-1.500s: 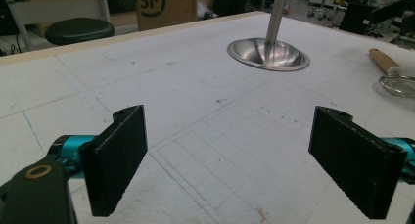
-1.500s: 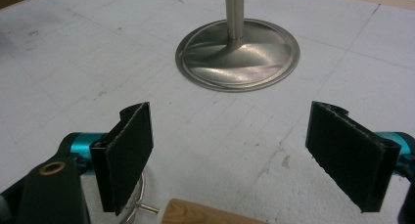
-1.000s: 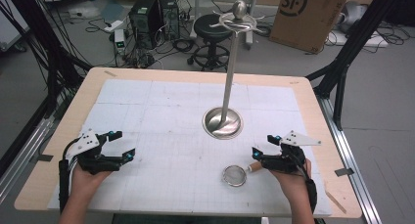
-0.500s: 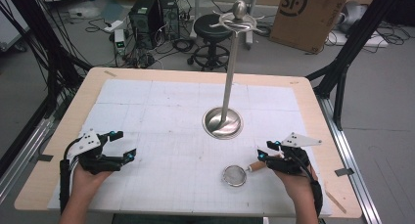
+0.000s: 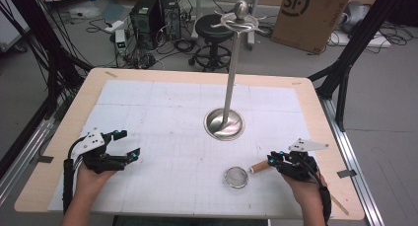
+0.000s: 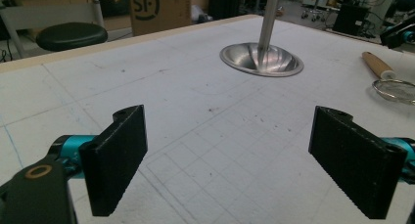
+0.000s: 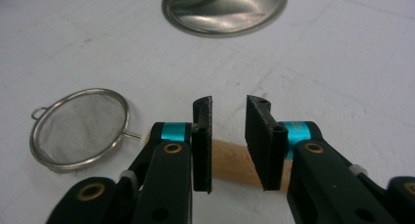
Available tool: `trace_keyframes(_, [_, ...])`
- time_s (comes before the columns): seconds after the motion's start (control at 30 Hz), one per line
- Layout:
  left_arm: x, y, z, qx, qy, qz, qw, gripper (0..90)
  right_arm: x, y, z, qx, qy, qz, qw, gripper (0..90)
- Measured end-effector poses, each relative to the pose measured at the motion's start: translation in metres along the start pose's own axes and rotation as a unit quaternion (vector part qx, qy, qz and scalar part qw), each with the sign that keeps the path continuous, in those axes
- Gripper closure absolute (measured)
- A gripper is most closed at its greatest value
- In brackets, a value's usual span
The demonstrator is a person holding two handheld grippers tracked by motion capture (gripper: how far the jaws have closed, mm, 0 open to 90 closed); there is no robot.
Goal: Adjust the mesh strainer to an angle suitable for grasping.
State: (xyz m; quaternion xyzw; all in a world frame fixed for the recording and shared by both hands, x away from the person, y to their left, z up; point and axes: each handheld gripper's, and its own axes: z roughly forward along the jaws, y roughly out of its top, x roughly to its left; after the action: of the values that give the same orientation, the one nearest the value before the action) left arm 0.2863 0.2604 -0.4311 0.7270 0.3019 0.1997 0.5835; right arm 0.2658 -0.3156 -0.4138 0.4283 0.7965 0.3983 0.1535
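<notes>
Right gripper (image 7: 229, 136): low over the near right part of the worktop (image 5: 162, 107), straddling the wooden handle (image 7: 235, 168) of a small mesh strainer (image 5: 236, 177). Jaws have just been closing and now stand narrow, one on each side of the handle; a sliver of gap shows above the wood in the right gripper view, and whether the pads press on it yet I cannot tell. Judged as a grasp in progress, not confirmed.

Left gripper (image 5: 125, 146): held above the near left part of the worktop, jaws wide apart, nothing between them. Well apart from the strainer; idle.

Mesh strainer: round wire basket with a small hook loop on its rim, lying flat on the worktop, handle pointing toward the right gripper. Not lifted.

Metal stand (image 5: 225, 123): dished base near the centre of the worktop, tall pole, ring of hooks with a ball finial at the top. No item hangs on it as far as the high view shows.

Progress: early. Approach to the handle done, closing nearly complete. Left, by my reading: secure the grip, raise the strainer, carry it to the stand and hang it by its loop on a hook.
</notes>
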Motion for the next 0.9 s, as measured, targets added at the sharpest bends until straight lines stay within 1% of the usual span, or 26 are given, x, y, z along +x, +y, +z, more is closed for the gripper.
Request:
trace_keyframes(0.03, [0.0,0.0,0.0,0.0,-0.001,0.0,1.0,15.0,0.0,0.0,0.0,0.0,0.0,0.0,1.0,77.2])
trace_keyframes(0.07, [0.0,0.001,0.001,0.001,-0.002,0.001,1.0,15.0,-0.002,-0.002,-0.001,0.005,-0.004,0.005,1.0,79.7])
trace_keyframes(0.13, [0.0,0.001,0.002,0.0,-0.001,0.001,1.0,15.0,-0.007,-0.007,-0.002,0.016,-0.013,0.019,0.9996,81.7])
trace_keyframes(0.2, [0.0,0.001,0.003,-0.002,-0.001,0.0,1.0,15.0,-0.012,-0.012,-0.003,0.019,-0.025,0.029,0.9991,84.5])
trace_keyframes(0.23, [0.0,0.001,0.003,-0.002,-0.001,0.0,1.0,15.0,-0.016,-0.016,-0.004,0.019,-0.04,0.032,0.9985,84.9])
trace_keyframes(0.27, [0.0,0.001,0.003,-0.001,-0.001,0.001,1.0,15.0,-0.018,-0.017,-0.004,0.019,-0.043,0.036,0.9983,85.6])
trace_keyframes(0.37, [0.0,0.001,0.003,0.0,0.0,0.002,1.0,15.0,-0.021,-0.02,-0.004,0.021,-0.044,0.038,0.9981,86.2])
trace_keyframes(0.4, [0.0,0.001,0.003,0.001,-0.001,0.002,1.0,15.0,-0.021,-0.02,-0.003,0.026,-0.046,0.042,0.9977,86.2])
trace_keyframes(0.47, [0.0,0.001,0.003,0.002,0.0,0.002,1.0,15.0,-0.022,-0.021,-0.001,0.034,-0.043,0.04,0.9977,87.8])
trace_keyframes(0.6, [-0.001,0.001,0.003,0.005,-0.001,0.003,1.0,15.0,-0.02,-0.021,0.006,0.047,-0.035,0.036,0.9976,87.8])
trace_keyframes(0.67, [-0.002,0.001,0.002,0.006,-0.002,0.005,1.0,15.0,-0.018,-0.02,0.011,0.047,-0.037,0.031,0.9977,87.8])
trace_keyframes(0.73, [-0.002,0.001,0.002,0.005,-0.001,0.005,1.0,15.0,-0.016,-0.018,0.015,0.045,-0.035,0.022,0.9981,87.8])
trace_keyframes(0.8, [-0.002,0.001,0.001,0.008,-0.002,0.007,0.9999,15.0,-0.011,-0.016,0.02,0.05,-0.034,0.017,0.998,87.8])
trace_keyframes(0.9, [-0.003,0.001,-0.001,0.008,0.0,0.007,0.9999,15.0,-0.008,-0.012,0.026,0.05,-0.03,0.008,0.9983,87.7])
